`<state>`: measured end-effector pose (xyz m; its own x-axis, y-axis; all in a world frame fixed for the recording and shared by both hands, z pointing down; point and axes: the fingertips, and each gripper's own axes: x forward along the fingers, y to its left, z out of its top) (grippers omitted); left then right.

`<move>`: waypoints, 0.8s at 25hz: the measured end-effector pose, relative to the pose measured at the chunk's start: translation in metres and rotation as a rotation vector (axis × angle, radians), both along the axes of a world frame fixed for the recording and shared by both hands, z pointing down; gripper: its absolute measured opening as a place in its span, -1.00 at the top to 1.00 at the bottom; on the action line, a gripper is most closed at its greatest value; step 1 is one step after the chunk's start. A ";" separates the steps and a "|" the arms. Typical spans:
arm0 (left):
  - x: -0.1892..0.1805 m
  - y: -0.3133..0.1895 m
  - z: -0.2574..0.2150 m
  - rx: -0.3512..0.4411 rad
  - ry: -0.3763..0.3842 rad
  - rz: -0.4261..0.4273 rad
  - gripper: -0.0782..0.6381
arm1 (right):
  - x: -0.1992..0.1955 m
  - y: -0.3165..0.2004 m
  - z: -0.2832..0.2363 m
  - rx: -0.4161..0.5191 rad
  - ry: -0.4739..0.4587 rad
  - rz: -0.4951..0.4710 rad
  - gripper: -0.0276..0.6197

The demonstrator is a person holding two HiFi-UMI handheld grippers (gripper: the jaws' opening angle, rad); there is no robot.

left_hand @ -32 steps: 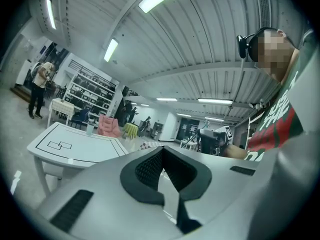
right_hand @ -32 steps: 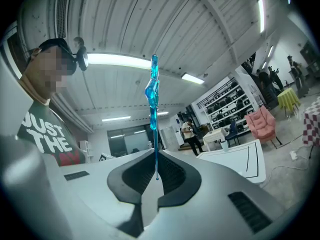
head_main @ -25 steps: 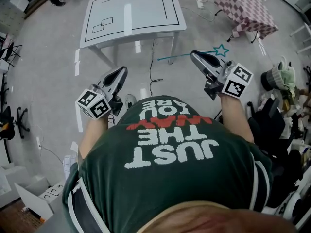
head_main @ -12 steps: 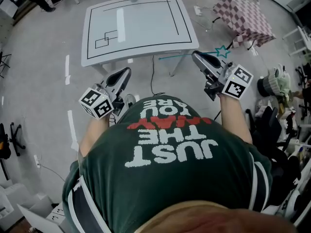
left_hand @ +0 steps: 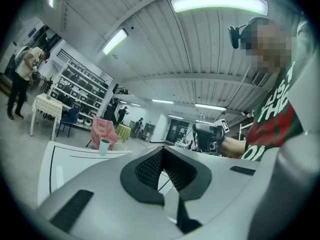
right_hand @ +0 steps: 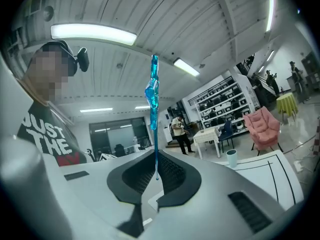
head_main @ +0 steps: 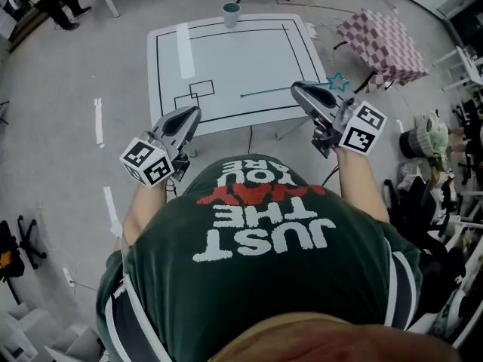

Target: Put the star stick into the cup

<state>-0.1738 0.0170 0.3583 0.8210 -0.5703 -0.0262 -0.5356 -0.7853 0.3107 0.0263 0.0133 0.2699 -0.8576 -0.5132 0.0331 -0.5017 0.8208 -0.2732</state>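
A: While the thin turquoise plastic star stick (head_main: 275, 91) is clamped in the fingers of the right gripper (head_main: 296, 89), level above the white line-marked bench (head_main: 226, 66), what matters?

B: Reaching the pale teal cup (head_main: 231, 13) at the far edge, then tipping the plain end down. The left gripper (head_main: 190, 115) is empty, fingers together.

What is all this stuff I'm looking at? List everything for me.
table: one, white with black lines, in front of the person
cup: one, pale teal, at the table's far edge
star stick: one, blue, clamped in the right gripper
checkered cloth: one, dark red and white, over a small table to the right
armchair: one, pink, beyond the table
left gripper: one, grey, shut, empty
right gripper: one, grey, shut on the star stick
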 end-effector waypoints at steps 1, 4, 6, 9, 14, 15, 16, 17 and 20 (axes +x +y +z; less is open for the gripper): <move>-0.009 -0.009 0.001 -0.001 0.002 0.007 0.76 | -0.008 -0.009 0.000 -0.004 0.005 0.006 0.78; -0.029 -0.034 0.007 -0.005 0.009 0.025 0.76 | -0.028 -0.035 0.001 -0.018 0.027 0.024 0.78; -0.038 -0.048 0.010 -0.012 0.020 0.031 0.76 | -0.038 -0.050 0.001 -0.026 0.043 0.034 0.78; -0.047 -0.068 0.015 -0.026 0.032 0.037 0.76 | -0.046 -0.069 0.002 -0.038 0.062 0.044 0.78; -0.055 -0.096 0.023 -0.040 0.031 0.034 0.76 | -0.048 -0.100 0.010 -0.056 0.072 0.051 0.78; -0.054 -0.102 0.025 -0.044 0.029 0.031 0.76 | -0.046 -0.106 0.011 -0.059 0.071 0.051 0.78; -0.053 -0.107 0.025 -0.048 0.026 0.029 0.76 | -0.045 -0.111 0.012 -0.063 0.070 0.049 0.78; -0.051 -0.111 0.026 -0.050 0.021 0.026 0.76 | -0.042 -0.116 0.012 -0.065 0.067 0.044 0.78; -0.042 -0.121 0.026 -0.052 0.005 0.013 0.76 | -0.034 -0.129 0.015 -0.068 0.055 0.024 0.78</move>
